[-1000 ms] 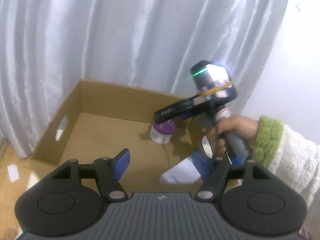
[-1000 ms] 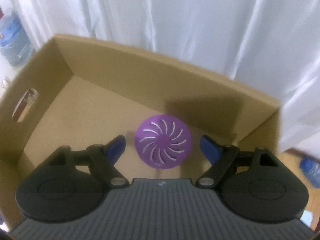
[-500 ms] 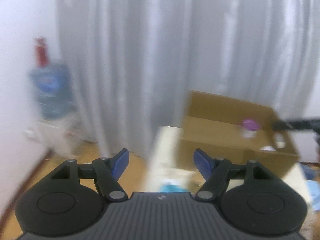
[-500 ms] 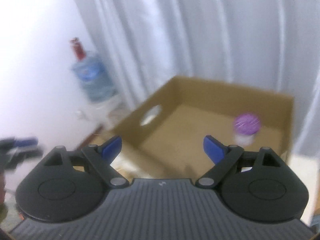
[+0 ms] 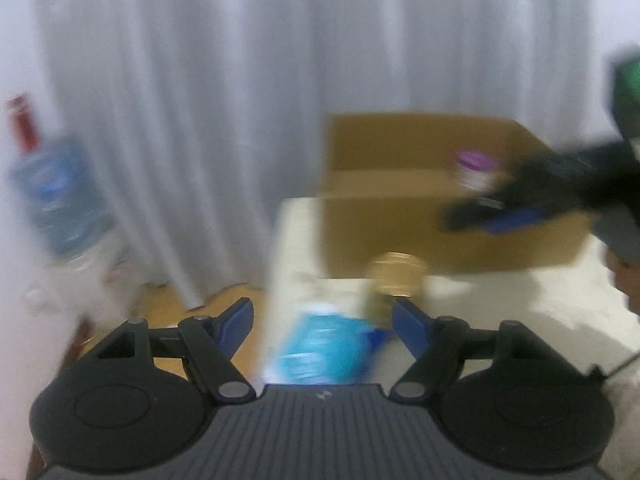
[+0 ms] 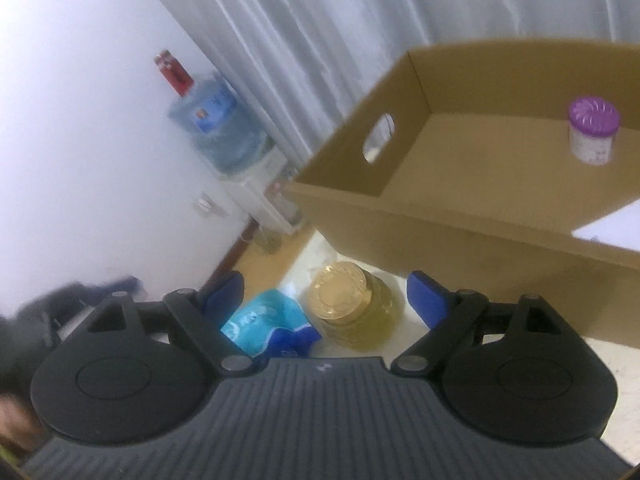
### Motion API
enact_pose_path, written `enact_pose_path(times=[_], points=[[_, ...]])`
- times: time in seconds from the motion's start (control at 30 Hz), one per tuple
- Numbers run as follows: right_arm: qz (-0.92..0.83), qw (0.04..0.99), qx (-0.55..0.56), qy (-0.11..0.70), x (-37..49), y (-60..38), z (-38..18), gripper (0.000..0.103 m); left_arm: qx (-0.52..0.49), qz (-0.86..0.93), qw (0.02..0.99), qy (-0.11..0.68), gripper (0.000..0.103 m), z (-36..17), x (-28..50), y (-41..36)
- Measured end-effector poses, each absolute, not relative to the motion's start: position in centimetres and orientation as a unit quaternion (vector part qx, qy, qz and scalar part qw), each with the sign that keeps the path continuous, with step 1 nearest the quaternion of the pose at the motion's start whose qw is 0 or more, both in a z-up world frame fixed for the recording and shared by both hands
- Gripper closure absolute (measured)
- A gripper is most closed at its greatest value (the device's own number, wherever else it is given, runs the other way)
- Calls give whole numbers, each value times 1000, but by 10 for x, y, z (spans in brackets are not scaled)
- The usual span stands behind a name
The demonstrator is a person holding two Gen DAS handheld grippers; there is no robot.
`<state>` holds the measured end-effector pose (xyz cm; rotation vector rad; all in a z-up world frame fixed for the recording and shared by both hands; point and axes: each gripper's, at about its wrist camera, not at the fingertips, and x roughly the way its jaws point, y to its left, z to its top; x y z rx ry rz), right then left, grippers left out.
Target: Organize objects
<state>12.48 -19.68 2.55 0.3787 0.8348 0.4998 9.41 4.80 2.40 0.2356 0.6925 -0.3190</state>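
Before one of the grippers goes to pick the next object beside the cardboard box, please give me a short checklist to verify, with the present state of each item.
1. Right gripper empty, pads apart: ok.
2. Left gripper empty: ok; its jaws are opening, nothing between them.
3. Gold-lidded jar upright on the table, outside the cardboard box: ok.
4. Blue packet lies right beside the jar, perhaps touching: cannot tell.
5. Free floor in the box beside the purple-lidded container: ok.
6. Left view sharp enough to aim: not ok, it is blurred.
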Motion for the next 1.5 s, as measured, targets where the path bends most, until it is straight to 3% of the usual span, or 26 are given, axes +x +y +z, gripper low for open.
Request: enact_pose_path(times=[0.23,0.43,0.63,0.77,1.5], points=[[232,858,177,423,141,-191,9,25,152,-203,900,355,26,-22,147,-16],[241,840,186,449,166,-181,-16,41,172,-179,892,378,35,-51,184,-33],[254,827,187,466,181,-176,-29,43,155,-180,889,392,42,-68,208,-36],[265,818,187,475,186,-172,-34,48,158,-173,893,384,42,-73,208,-42],[205,832,190,480,134,-231,-32,48,141,-250,879,381,43,-85,177,-102]])
